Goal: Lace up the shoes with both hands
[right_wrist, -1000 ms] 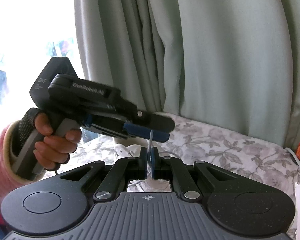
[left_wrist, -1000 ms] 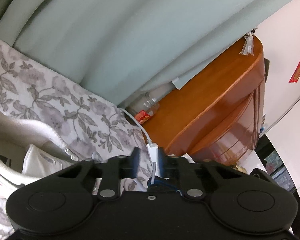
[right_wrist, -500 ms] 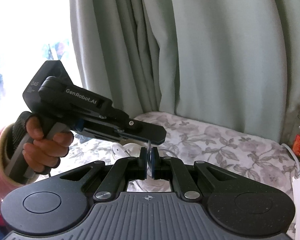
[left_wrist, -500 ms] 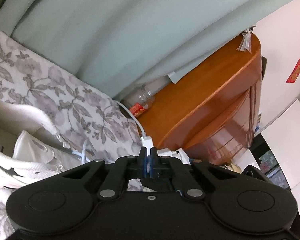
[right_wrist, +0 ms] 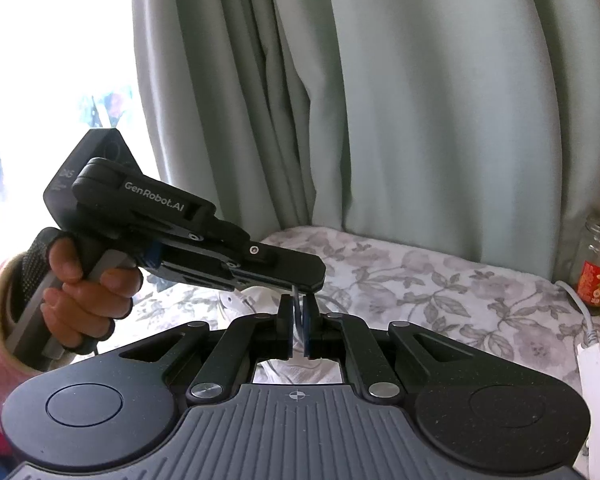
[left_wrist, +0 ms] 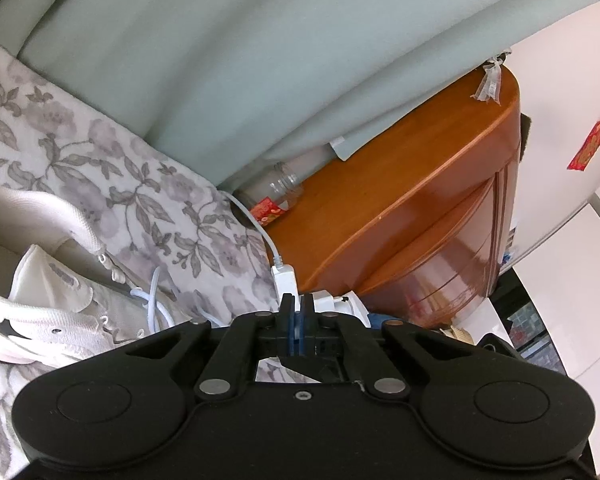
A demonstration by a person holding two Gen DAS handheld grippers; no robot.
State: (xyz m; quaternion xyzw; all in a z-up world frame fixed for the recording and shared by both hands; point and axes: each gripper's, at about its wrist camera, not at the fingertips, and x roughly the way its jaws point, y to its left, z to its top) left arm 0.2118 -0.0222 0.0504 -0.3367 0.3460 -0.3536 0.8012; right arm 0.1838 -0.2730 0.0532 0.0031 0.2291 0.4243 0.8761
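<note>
Your left gripper (left_wrist: 298,314) has its blue-padded jaws pressed together on the thin white shoelace (left_wrist: 153,300), whose loose loops trail down to the white canvas sneaker (left_wrist: 56,312) lying on the grey floral bedspread (left_wrist: 140,196) at the lower left. In the right wrist view, your right gripper (right_wrist: 298,312) is clamped on the same lace's stiff tip, which stands up to the underside of the left gripper's black fingers (right_wrist: 284,270). Your left hand (right_wrist: 84,300), in a pink sleeve, grips the handle. A pale green curtain (right_wrist: 380,100) hangs behind, and an orange wooden cabinet (left_wrist: 420,208) stands beside the bed.
</note>
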